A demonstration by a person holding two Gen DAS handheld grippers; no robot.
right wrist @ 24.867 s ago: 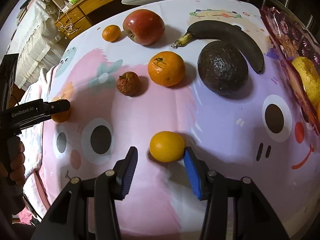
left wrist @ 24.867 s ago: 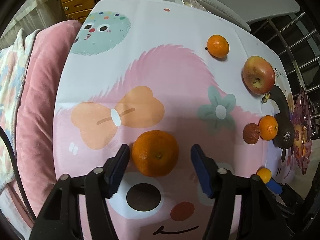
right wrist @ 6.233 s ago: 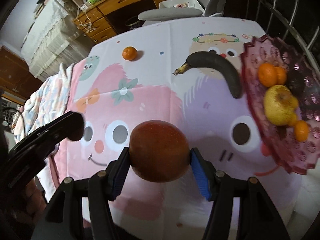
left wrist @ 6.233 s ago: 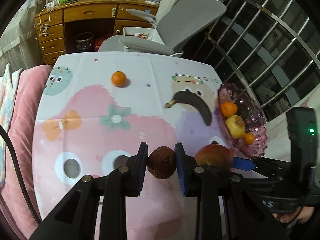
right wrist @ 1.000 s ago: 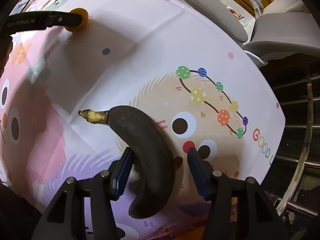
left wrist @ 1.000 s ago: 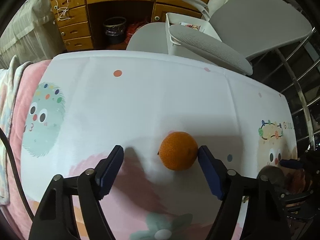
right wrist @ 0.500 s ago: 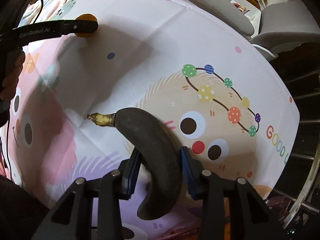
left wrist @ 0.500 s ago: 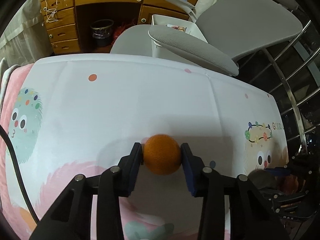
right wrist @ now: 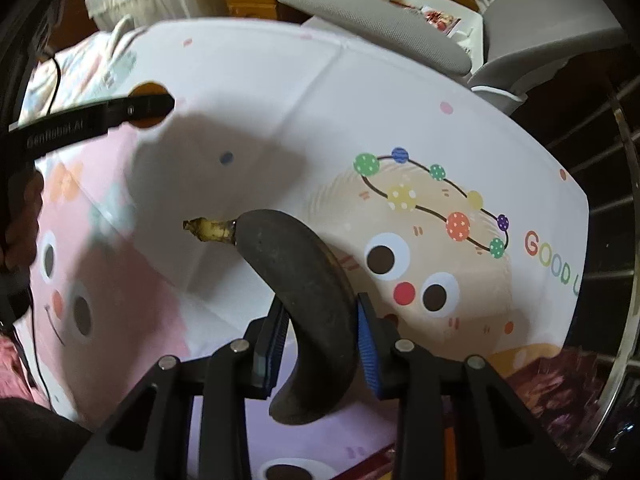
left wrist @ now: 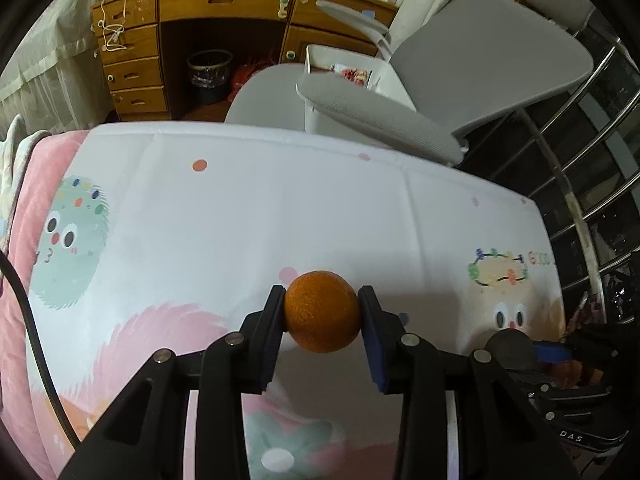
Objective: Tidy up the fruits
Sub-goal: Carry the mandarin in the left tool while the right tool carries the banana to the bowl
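My left gripper is shut on a small orange and holds it above the cartoon tablecloth. My right gripper is shut on a blackened banana, lifted above the cloth, its yellow stem pointing left. In the right wrist view the left gripper shows at the upper left with the orange partly hidden behind its finger. In the left wrist view the banana's dark end and the right gripper show at the lower right.
A grey office chair stands beyond the table's far edge, with a wooden desk behind it. A metal railing runs along the right. The dark purple fruit dish's rim shows at the lower right. A pink blanket lies at the left.
Both grippers have lifted their fruit off the cloth. The left one closed on the orange a second ago, the right one closed on the banana.
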